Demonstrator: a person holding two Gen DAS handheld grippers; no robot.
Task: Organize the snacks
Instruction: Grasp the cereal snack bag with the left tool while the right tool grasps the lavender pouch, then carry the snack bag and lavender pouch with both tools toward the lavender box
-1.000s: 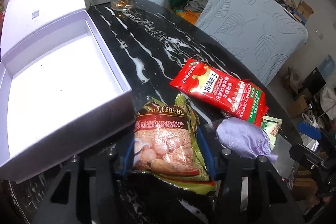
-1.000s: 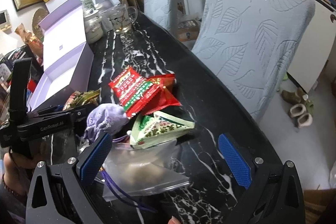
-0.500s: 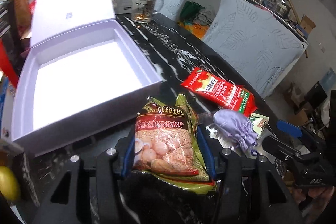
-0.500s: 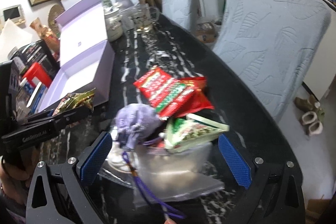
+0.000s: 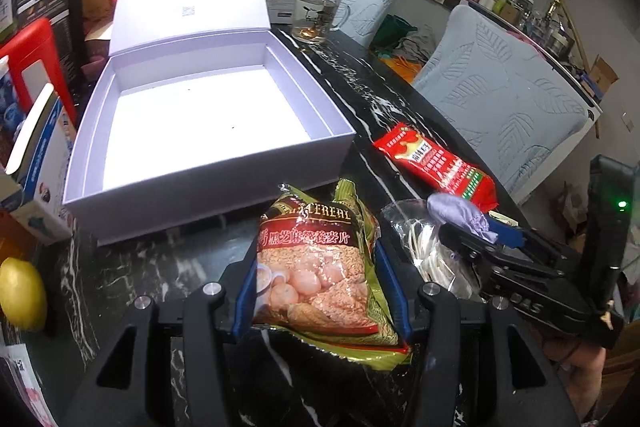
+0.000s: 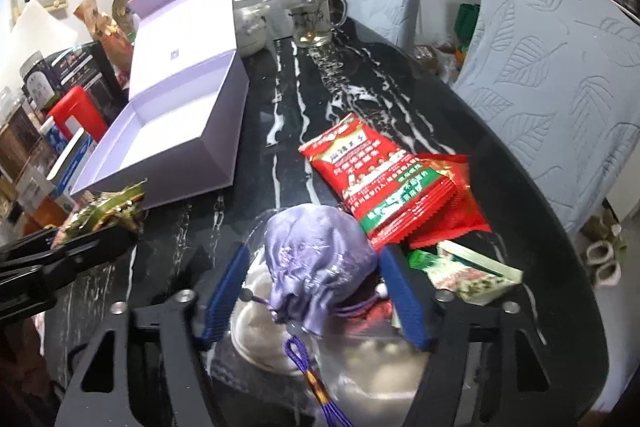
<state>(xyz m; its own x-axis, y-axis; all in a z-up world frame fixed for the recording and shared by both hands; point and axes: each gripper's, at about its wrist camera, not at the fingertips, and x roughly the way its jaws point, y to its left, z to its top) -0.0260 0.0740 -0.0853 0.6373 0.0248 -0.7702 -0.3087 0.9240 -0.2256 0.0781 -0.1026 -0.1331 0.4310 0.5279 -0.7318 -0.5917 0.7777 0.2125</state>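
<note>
My left gripper (image 5: 316, 267) is shut on a green and gold cereal packet (image 5: 320, 227), held above the black marble table in front of the open lilac box (image 5: 208, 167). The box is empty, with its lid standing up behind. In the right wrist view a purple drawstring pouch (image 6: 316, 247) lies on a clear plastic bag (image 6: 360, 359) between the blue pads of my right gripper (image 6: 314, 259). Its jaws are closing; the right pad is at the pouch and a small gap shows at the left pad. A red snack packet (image 6: 372, 167) and a green and white packet (image 6: 472, 275) lie beside the pouch.
A glass mug (image 5: 316, 15) stands behind the box. Two covered chairs (image 5: 504, 87) line the table's right edge. Cartons (image 5: 40, 163), a red container (image 5: 36, 67) and a lemon (image 5: 20, 291) crowd the left side.
My left gripper has drawn back and up with the cereal packet, so the whole box shows. My right gripper has moved forward over the purple pouch and its jaws have narrowed around it.
</note>
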